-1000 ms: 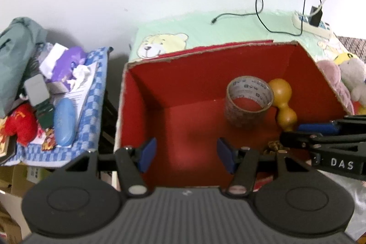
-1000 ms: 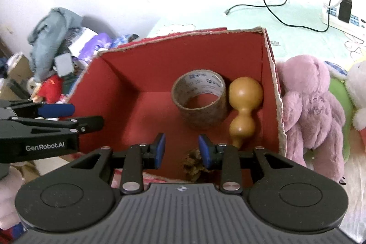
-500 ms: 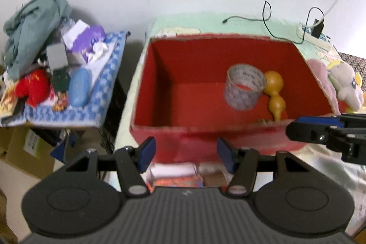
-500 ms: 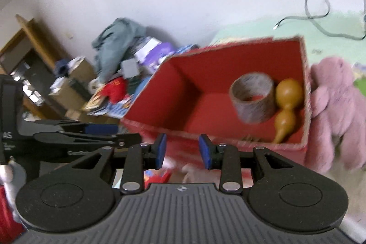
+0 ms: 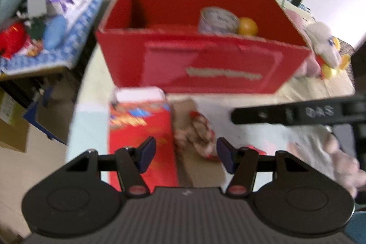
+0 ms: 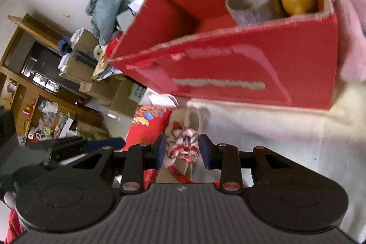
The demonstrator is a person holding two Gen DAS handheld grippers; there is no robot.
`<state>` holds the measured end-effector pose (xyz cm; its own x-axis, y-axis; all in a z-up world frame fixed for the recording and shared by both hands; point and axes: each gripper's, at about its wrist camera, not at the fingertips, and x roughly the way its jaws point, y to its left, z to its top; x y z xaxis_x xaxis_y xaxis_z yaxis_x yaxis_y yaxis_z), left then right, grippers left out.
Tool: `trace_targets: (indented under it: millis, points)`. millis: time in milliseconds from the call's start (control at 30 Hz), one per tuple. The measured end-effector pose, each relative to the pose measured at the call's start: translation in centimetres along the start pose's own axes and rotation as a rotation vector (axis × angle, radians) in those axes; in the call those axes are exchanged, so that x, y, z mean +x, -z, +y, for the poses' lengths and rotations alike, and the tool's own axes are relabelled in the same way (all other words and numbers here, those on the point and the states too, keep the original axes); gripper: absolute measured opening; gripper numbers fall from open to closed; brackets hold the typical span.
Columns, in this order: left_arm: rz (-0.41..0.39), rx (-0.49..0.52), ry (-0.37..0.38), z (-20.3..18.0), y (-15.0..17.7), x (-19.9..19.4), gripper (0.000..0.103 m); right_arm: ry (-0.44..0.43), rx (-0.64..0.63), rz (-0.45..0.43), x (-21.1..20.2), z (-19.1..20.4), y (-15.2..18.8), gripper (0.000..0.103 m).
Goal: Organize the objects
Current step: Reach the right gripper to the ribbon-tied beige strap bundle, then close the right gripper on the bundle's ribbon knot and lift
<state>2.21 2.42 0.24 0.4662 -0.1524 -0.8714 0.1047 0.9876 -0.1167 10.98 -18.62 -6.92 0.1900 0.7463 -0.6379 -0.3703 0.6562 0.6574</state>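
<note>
Red cardboard box [image 5: 205, 70] sits on the pale bed cover, already holding a tape roll [image 5: 217, 21] and a wooden gourd [image 5: 248, 25] side by side at its right end; judged from that, two items are sorted and more remain. Left out in front of the box: a red printed packet [image 5: 139, 129] with a white top edge, a flat brown cardboard piece [image 5: 189, 111], and on it a knotted red-and-white cloth bundle [image 6: 183, 148]. Pink plush toys [image 5: 320, 45] lie against the box's right side, also outside it.

Right gripper [image 6: 181, 149] points down at the bundle, jaws partly apart with the bundle framed between the blue pads; pads look just beside the cloth, not pressing, nothing held. Left gripper [image 5: 185, 152] hangs above the gap between packet and bundle, jaws about half open, empty.

Likely step in hand: reaching for the bundle as the next item for the box. Packet, and maybe the plush, remain after that. Side table clutter at left is blurred; unclear if part of the job.
</note>
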Motion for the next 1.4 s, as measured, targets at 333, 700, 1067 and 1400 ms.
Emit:
trace_targets:
  millis: [333, 700, 1067, 1400]
  points:
    - [0.103, 0.012, 0.086, -1.2, 1.4, 3.4, 0.061, -0.009, 0.021, 0.099, 3.1, -0.6, 0.7, 0.046]
    - [0.136, 0.069, 0.095, -1.2, 1.3, 5.2, 0.061, -0.034, 0.025, 0.118, 5.2, -0.5, 1.1, 0.049]
    - [0.145, 0.150, 0.179, -2.2, 0.9, 5.1, 0.061, -0.003, 0.083, 0.072, 1.7, -2.7, 1.7, 0.025]
    - [0.195, 0.293, 0.291, -7.0, 0.3, 7.4, 0.065, 0.078, 0.201, -0.047, -3.9, -6.1, 3.9, 0.021]
